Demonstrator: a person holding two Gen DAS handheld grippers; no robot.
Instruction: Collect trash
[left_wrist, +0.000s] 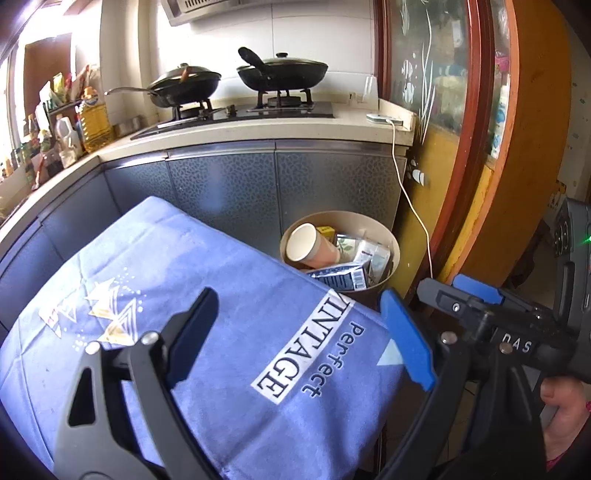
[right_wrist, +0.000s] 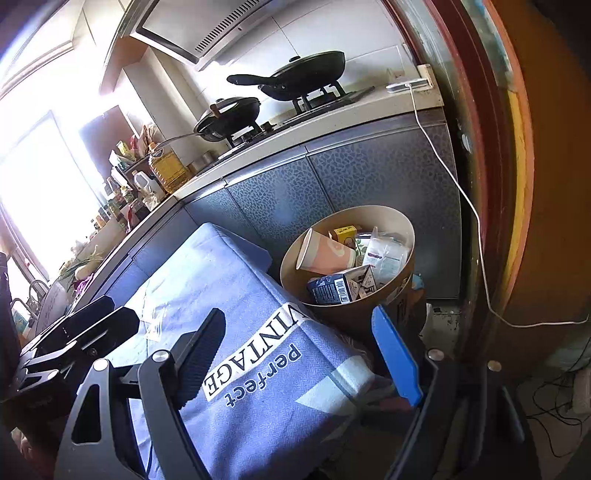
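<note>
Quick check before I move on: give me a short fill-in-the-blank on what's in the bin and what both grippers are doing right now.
1. The paper cup lies tilted inside the ____, beside a blue carton.
2. Both the left gripper and the right gripper are ____ and hold nothing.
3. The cloth under the grippers reads "Perfect ____".
4. Two black ____ sit on the stove.

Missing words: trash bin; open; VINTAGE; pans
</note>
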